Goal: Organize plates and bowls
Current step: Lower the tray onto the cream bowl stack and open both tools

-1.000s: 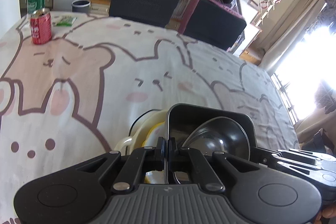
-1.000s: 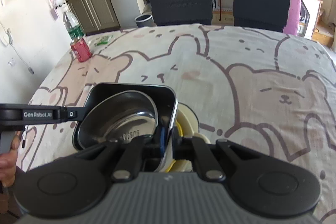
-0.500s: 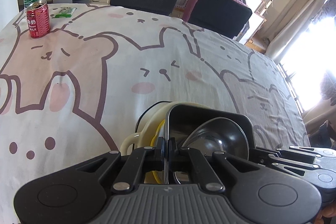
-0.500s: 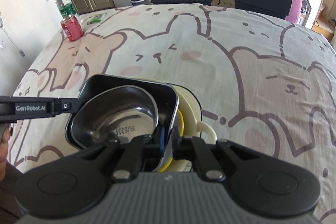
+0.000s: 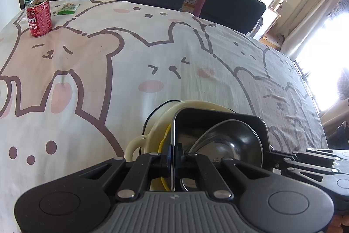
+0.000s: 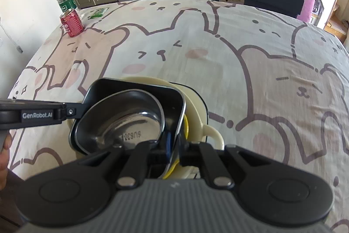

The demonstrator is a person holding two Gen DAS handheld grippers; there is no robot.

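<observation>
left wrist: close, rightward | right wrist: close, leftward | shared: black dish [image 5: 218, 123] [image 6: 135, 93]

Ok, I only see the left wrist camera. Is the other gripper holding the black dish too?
Observer: Yes, the right gripper is shut on the right rim of the black dish.
Operator: Is there writing in the shiny bowl?
Observer: Yes, the steel bowl has stamped characters on its bottom.
Operator: Does the cream pot have another handle?
Observer: Yes, the cream pot has a handle on its right side.
</observation>
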